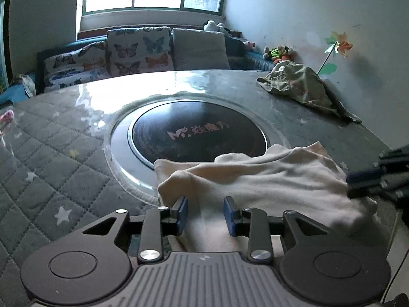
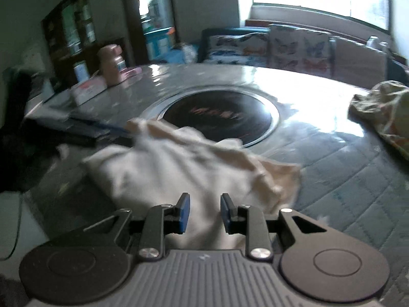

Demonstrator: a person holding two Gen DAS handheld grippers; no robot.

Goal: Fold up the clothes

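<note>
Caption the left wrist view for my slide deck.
Left hand-held gripper over a cream garment on the round table, jaws apart.

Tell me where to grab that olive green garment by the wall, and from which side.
Grip the olive green garment at its thin trailing edge, which lies flat toward the near side of the table. Come from the front, since the wall probably blocks the back.

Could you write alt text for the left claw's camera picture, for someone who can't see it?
A cream garment lies rumpled on a quilted grey round table, with the left claw open over its near edge. A dark round hotplate sits in the table's middle, and an olive garment lies far right.
</note>
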